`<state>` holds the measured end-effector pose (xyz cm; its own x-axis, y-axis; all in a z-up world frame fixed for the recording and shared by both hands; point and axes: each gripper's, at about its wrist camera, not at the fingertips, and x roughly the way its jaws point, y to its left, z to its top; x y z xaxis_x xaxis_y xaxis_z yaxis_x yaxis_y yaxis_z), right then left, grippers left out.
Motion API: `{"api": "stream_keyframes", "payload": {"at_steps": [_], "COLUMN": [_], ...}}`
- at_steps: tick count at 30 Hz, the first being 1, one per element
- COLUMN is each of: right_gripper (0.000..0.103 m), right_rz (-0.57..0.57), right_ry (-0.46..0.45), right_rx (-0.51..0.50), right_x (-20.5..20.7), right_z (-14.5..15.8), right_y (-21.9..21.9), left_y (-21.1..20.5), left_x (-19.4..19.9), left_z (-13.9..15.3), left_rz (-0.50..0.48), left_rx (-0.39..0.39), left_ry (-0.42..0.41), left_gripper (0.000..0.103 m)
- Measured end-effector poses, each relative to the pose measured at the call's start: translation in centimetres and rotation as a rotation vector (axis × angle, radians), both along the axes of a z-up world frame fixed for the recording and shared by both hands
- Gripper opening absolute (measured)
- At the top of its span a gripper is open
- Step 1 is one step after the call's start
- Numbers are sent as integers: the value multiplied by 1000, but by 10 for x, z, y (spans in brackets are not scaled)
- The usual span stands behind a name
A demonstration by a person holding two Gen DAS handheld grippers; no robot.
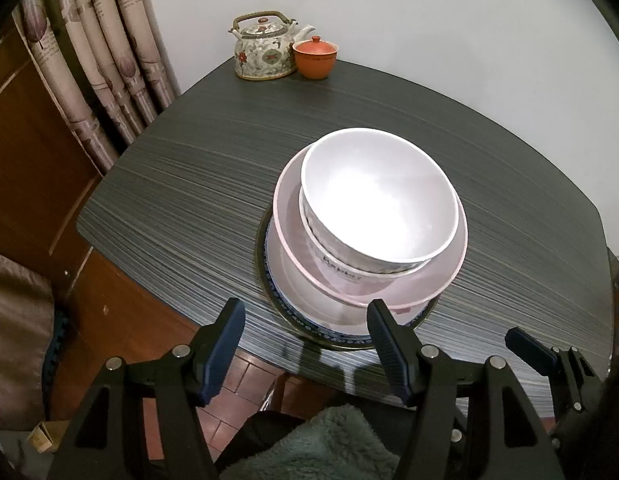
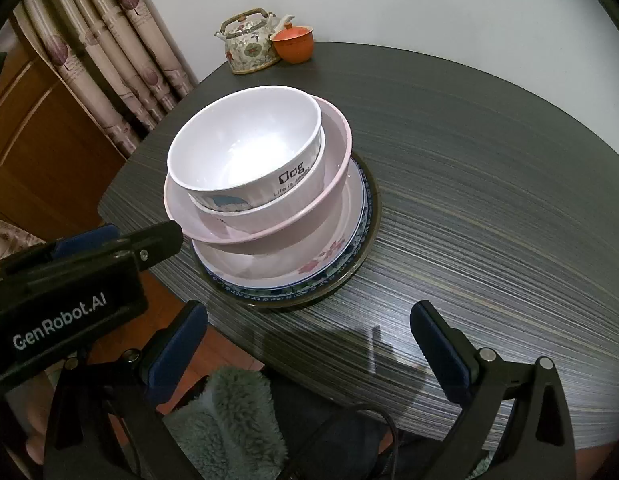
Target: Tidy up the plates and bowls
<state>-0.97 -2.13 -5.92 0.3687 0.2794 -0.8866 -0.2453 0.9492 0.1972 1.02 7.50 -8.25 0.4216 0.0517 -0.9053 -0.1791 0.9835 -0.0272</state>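
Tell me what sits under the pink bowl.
Under the pink bowl lies a floral plate, then a blue-rimmed plate and a dark one lowest. Their centres are covered.

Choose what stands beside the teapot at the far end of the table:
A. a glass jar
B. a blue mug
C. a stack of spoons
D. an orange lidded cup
D: an orange lidded cup stands right next to the teapot at the far edge of the table.

We see a dark striped table (image 1: 181, 184) bearing a stack of dishes (image 1: 349, 320), a teapot (image 1: 263, 50) and a lidded orange cup (image 1: 314, 58).
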Motion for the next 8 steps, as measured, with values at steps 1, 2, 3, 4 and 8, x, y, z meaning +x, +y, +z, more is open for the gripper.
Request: {"api": "stream_keyframes", "payload": {"at_steps": [1, 2, 3, 4, 8], "right_gripper": [101, 101, 101, 101, 101], "right_rz": [1, 2, 3, 5, 9], "right_ry": [1, 2, 2, 3, 4], "right_rx": [0, -1, -1, -1, 0], "right_x": [0, 0, 0, 0, 0], "right_z": [0, 0, -1, -1, -2], "right_y": [0, 0, 1, 1, 2], "left_y": [0, 1, 1, 1, 0], "left_x": [0, 0, 1, 0, 0], "left_z": [0, 0, -1, -1, -1], "left_rz": [1, -1, -1, 0, -5], "left_rx": [-2, -4, -1, -1, -1], "left_ry": [0, 0, 2, 4, 7], "left_gripper": [65, 65, 65, 65, 65]}}
